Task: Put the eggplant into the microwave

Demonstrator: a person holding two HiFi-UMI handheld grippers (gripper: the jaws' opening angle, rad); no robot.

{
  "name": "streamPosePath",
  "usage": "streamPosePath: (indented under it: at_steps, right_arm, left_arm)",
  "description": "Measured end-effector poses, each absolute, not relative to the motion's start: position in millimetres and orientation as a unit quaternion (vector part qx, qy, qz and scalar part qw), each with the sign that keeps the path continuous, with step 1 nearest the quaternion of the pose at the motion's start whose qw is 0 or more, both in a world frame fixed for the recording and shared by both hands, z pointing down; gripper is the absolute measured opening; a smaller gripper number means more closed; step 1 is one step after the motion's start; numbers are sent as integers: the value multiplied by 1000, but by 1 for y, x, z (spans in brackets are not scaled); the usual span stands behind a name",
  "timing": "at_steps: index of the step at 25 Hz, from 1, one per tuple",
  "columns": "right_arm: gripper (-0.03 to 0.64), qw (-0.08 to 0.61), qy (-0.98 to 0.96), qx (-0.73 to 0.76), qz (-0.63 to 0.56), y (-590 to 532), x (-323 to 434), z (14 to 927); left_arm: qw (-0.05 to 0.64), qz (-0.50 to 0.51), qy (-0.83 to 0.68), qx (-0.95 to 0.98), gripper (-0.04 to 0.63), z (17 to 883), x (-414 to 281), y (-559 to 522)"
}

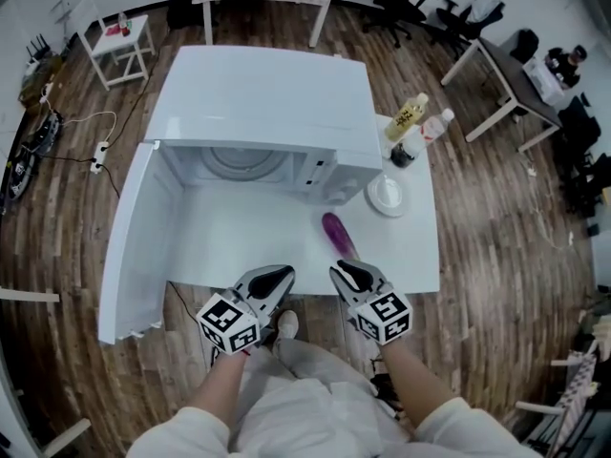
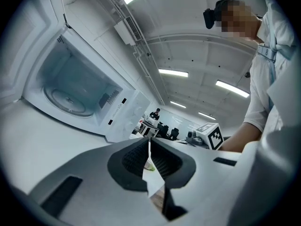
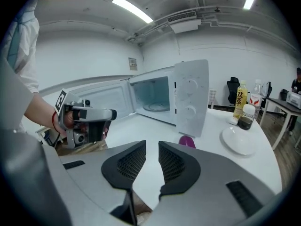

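Observation:
The purple eggplant [image 1: 338,234] lies on the white table [image 1: 258,246], just right of the microwave's front; the right gripper view shows its end [image 3: 187,141] past the jaws. The white microwave [image 1: 267,113] stands with its door [image 1: 134,246] swung wide to the left and its glass turntable [image 2: 68,101] bare. My right gripper [image 1: 346,273] hovers at the table's near edge, close behind the eggplant, jaws a little apart with nothing between them [image 3: 152,147]. My left gripper [image 1: 277,277] sits beside it, jaws together and empty [image 2: 149,142].
A white plate [image 1: 388,195] lies right of the microwave, with a yellow bottle [image 1: 409,117], a clear bottle [image 1: 434,127] and a dark jar [image 1: 403,154] behind it. The open door juts past the table's left edge. A desk [image 1: 506,79] stands at the far right.

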State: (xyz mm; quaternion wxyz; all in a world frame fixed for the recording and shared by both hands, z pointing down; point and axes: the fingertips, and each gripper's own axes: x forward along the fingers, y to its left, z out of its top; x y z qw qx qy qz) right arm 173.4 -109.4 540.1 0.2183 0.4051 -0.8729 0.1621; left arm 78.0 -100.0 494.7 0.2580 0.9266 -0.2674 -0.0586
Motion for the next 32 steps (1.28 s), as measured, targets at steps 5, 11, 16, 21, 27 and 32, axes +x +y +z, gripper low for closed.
streamPosePath:
  at_steps: [5,11,16,21,27,32]
  right_arm:
    - [115,258,-866,398,158,-115,186,558]
    - [138,286,-860,394,154,-124,196,572]
    - [143,300,-853,399,150,-131,205,583]
    - [144,316,-837,419,153,-134,225,595]
    - [154,337,-818,437,162,-133,246,610]
    - [176,355,-809,436,170,-132,246,623]
  left_arm:
    - [265,-61,-265,925,3,499,86,-100]
    - [271,-63,-269,922,3,502,93,-99]
    - [275,-63,-272,920,3,507,97,-100]
    - [281,-62,-275,917,3,510,98,-101]
    - [290,-62,-274,915,3,512,95,-101]
    - [295,-55,-265,916,3,512,91,-101]
